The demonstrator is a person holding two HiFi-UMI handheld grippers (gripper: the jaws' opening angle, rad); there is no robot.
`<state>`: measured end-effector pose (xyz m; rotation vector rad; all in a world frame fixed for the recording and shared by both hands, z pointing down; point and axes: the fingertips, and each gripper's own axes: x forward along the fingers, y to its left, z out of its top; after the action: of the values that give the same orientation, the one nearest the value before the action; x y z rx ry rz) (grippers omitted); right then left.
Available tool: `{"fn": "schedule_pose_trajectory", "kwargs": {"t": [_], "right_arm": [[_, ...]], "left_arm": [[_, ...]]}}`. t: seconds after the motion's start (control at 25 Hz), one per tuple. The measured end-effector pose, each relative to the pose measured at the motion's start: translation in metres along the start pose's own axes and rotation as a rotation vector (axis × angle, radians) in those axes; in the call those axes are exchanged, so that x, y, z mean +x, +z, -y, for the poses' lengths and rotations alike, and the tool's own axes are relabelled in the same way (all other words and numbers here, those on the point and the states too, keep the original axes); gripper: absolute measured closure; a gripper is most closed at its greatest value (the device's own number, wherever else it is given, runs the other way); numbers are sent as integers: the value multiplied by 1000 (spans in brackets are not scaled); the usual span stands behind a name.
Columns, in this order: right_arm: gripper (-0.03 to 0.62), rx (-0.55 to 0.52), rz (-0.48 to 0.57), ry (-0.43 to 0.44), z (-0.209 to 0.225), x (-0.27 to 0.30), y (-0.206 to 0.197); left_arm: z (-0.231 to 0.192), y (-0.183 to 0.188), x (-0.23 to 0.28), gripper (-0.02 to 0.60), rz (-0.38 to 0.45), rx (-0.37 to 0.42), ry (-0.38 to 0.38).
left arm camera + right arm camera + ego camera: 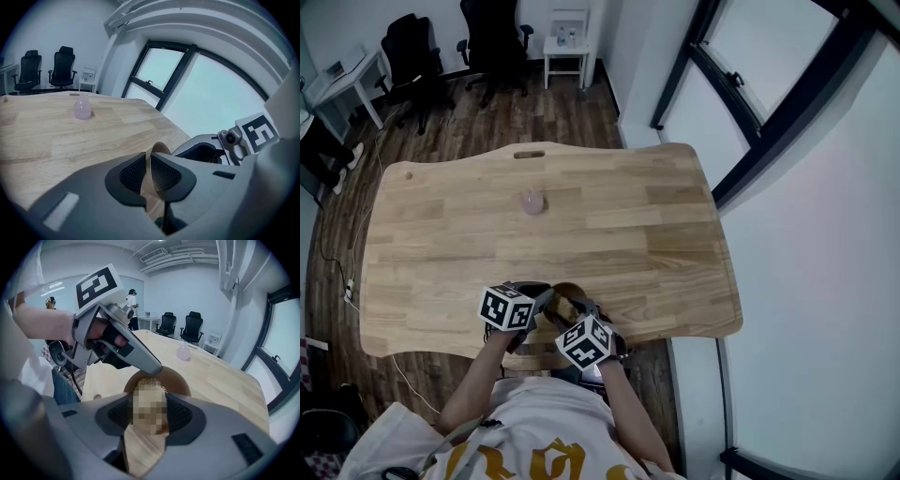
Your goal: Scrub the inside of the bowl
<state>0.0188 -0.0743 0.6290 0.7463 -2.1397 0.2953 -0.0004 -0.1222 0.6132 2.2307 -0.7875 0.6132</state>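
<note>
Left gripper view shows the left gripper (148, 165) closed down on the thin wall of the round brown wooden bowl (161, 149), one pad inside and one outside. The bowl is near the front edge of the light wooden table (609, 225). The right gripper (149, 409) has its jaws narrowed on a tan fibrous scrubbing pad (149, 382), which sits just at the bowl's opening. We judge the rim hold as the weak point: hard pressing with the scrubbing pad can twist the bowl out of the pads, and so close to the edge it may fall off. Both grippers are very near each other, so a wide stroke can knock them together.
</note>
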Motion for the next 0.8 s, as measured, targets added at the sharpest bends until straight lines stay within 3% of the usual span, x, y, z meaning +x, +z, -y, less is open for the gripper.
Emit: {"fn": "schedule_pose_trajectory", "kwargs": {"t": [0.36, 0.8], "right_arm": [[410, -98, -84, 37, -1, 4, -9], [410, -146, -188, -59, 10, 13, -24]], "left_arm": [[-8, -2, 1, 555, -13, -1, 15], [-10, -4, 5, 555, -28, 3, 17]]}}
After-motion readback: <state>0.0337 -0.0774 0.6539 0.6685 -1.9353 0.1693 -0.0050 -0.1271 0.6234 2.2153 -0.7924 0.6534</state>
